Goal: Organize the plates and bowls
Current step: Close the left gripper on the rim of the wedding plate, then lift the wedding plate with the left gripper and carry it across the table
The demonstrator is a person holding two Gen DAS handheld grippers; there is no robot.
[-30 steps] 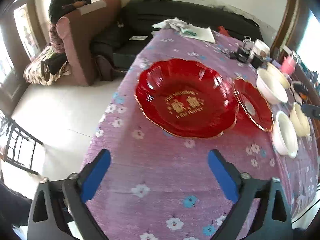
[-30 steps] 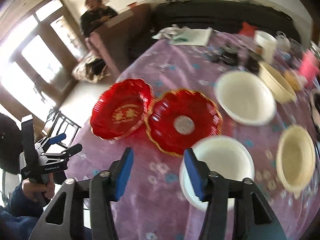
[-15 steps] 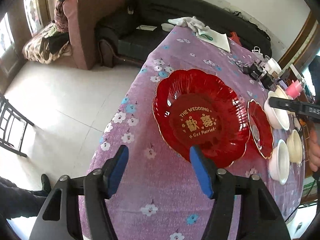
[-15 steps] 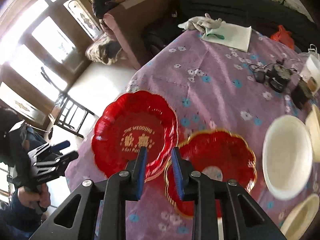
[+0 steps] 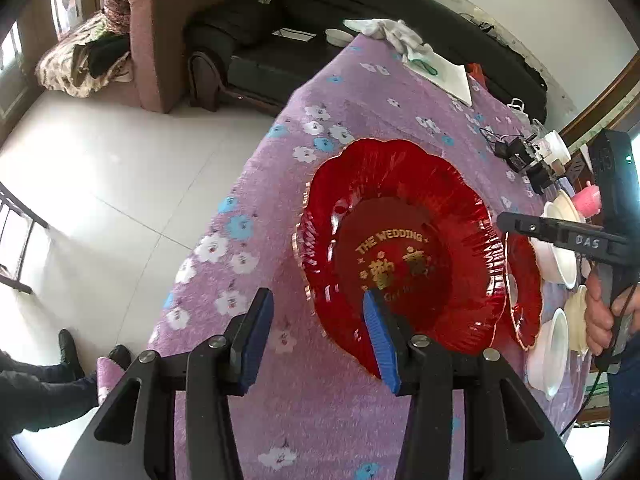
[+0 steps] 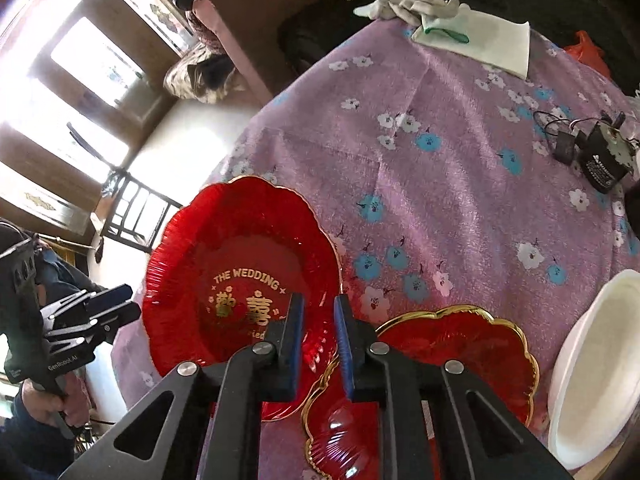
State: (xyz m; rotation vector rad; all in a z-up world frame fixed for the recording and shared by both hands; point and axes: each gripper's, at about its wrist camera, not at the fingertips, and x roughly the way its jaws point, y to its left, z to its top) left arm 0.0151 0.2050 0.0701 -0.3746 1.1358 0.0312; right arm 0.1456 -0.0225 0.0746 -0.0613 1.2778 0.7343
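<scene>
A large red wedding plate [image 5: 400, 248] with gold lettering lies on the purple floral tablecloth [image 5: 320, 92]; it also shows in the right wrist view [image 6: 240, 264]. My left gripper [image 5: 316, 340] is open, its jaws either side of the plate's near-left rim. My right gripper [image 6: 318, 332] is open only a narrow gap, its jaws around the plate's right rim. A smaller red gold-rimmed plate [image 6: 460, 356] lies to the right, partly under the big plate's edge. White bowls [image 5: 550, 352] [image 6: 592, 360] stand beyond it.
Cream bowls [image 5: 576, 320] and a pink cup [image 5: 586, 200] sit at the table's right side. Black chargers and cables [image 6: 592, 156] and white cloth and paper [image 6: 472, 36] lie further back. The table's left edge drops to tiled floor [image 5: 100, 184]. Sofas stand behind.
Both grippers have moved in on the large red plate. The left jaws have narrowed and reached its near rim. The right gripper has moved left from the bowls to its right rim and narrowed.
</scene>
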